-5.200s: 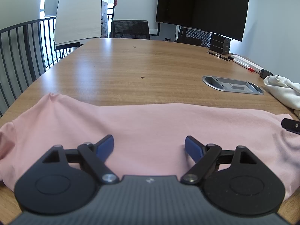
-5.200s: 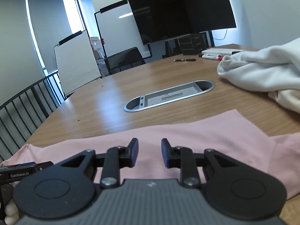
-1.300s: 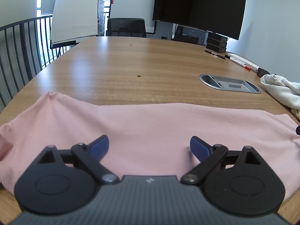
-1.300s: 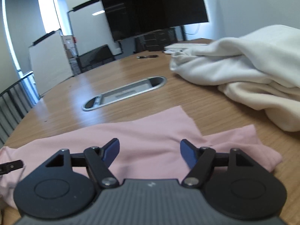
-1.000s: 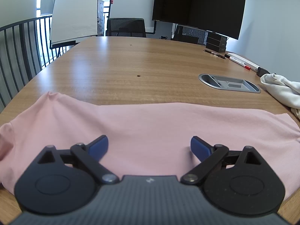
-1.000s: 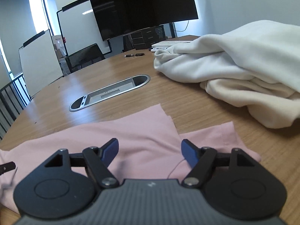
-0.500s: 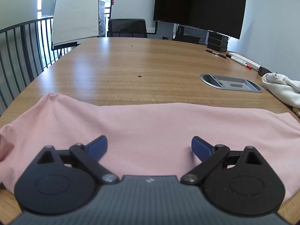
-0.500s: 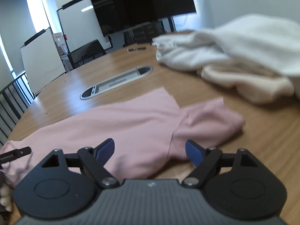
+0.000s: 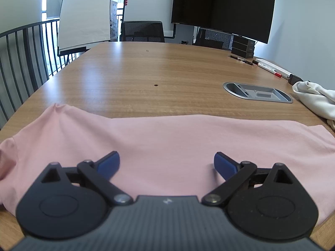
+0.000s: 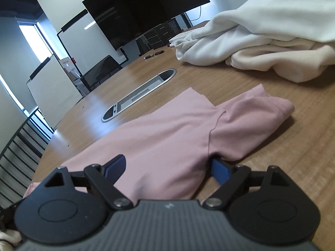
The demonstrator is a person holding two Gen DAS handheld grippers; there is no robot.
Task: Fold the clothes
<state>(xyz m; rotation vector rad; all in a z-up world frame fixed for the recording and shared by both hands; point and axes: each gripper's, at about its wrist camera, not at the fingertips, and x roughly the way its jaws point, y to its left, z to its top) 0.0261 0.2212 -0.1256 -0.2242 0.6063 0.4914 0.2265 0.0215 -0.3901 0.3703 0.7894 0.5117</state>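
A pink T-shirt [image 9: 167, 142] lies spread flat across the near part of the wooden table [image 9: 146, 73]. My left gripper [image 9: 166, 163] hovers over its middle, jaws wide open, nothing between the blue pads. In the right wrist view the same pink T-shirt [image 10: 171, 133] shows its right sleeve [image 10: 261, 113] lying out to the right. My right gripper [image 10: 167, 167] is low over the shirt near the armpit seam, its jaws still opening wide; cloth lies between and under the pads, which do not press on it.
A pile of white and cream clothes [image 10: 261, 37] sits to the right, its edge [image 9: 316, 100] also in the left wrist view. A grey oval cable tray [image 9: 257, 92] is set into the table. Markers and a pen [image 9: 268, 67] lie far right. Railing [image 9: 18, 62] borders the left.
The right gripper rolled and shifted over the shirt's right side, and its jaws widened a little. The right sleeve now lies spread out. The left gripper stayed where it was, open.
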